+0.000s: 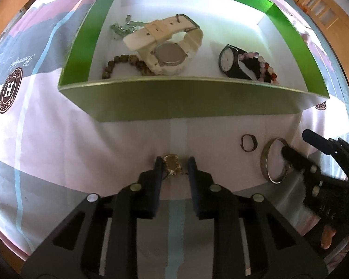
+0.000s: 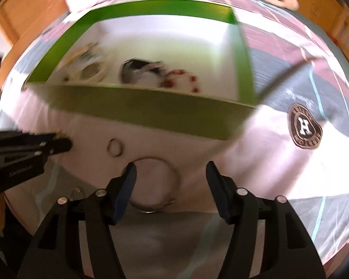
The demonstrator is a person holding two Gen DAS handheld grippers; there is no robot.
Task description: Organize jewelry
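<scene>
Jewelry lies partly inside the green box (image 1: pixel 193 97) and partly on the patterned cloth (image 1: pixel 58 144) in front of it. Inside I see a white watch (image 1: pixel 167 44), a black watch (image 1: pixel 230 60), a brown bead bracelet (image 1: pixel 125 64) and a pink bead bracelet (image 1: pixel 265 67). My left gripper (image 1: pixel 173 166) points down with a small gold piece (image 1: pixel 172 164) between its narrowly parted fingers; I cannot tell whether the pads press it. My right gripper (image 2: pixel 171 174) is open, one finger inside a silver bangle (image 2: pixel 156 183). A small ring (image 1: pixel 248 142) rests near the bangle.
</scene>
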